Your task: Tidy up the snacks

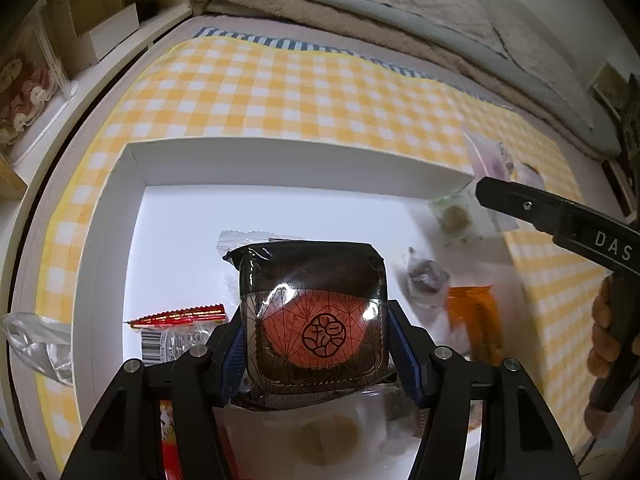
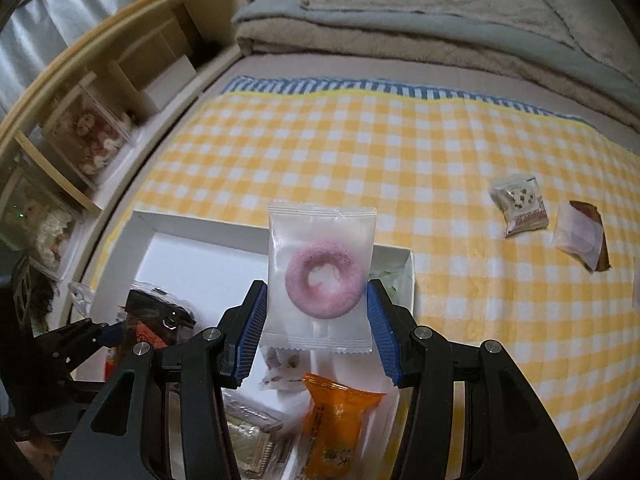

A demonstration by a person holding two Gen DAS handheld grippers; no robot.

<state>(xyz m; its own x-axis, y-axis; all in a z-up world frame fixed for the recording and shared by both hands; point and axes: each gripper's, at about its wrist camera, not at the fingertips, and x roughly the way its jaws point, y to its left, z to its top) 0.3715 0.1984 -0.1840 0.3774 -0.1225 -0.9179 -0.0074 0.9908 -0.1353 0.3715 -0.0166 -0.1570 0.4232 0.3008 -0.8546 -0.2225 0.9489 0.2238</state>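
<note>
My left gripper [image 1: 316,340] is shut on a black-wrapped snack with an orange-red round emblem [image 1: 314,308], held over the open white box [image 1: 296,160]. My right gripper [image 2: 318,312] is shut on a clear packet with a pink ring-shaped donut [image 2: 322,276], above the box's right end [image 2: 410,264]. Inside the box lie an orange packet [image 2: 340,416], a red-edged packet [image 1: 180,318], a small dark wrapped sweet [image 1: 426,278] and other wrapped snacks. The right gripper [image 1: 560,216] shows at the right of the left wrist view, and the left gripper [image 2: 116,330] at the lower left of the right wrist view.
The box sits on a yellow checked cloth [image 2: 380,152]. Two more packets, a white speckled one [image 2: 520,206] and a brown-and-white one [image 2: 582,236], lie on the cloth to the right. Folded blankets [image 2: 420,32] lie behind. Wooden shelves [image 2: 80,112] stand at the left.
</note>
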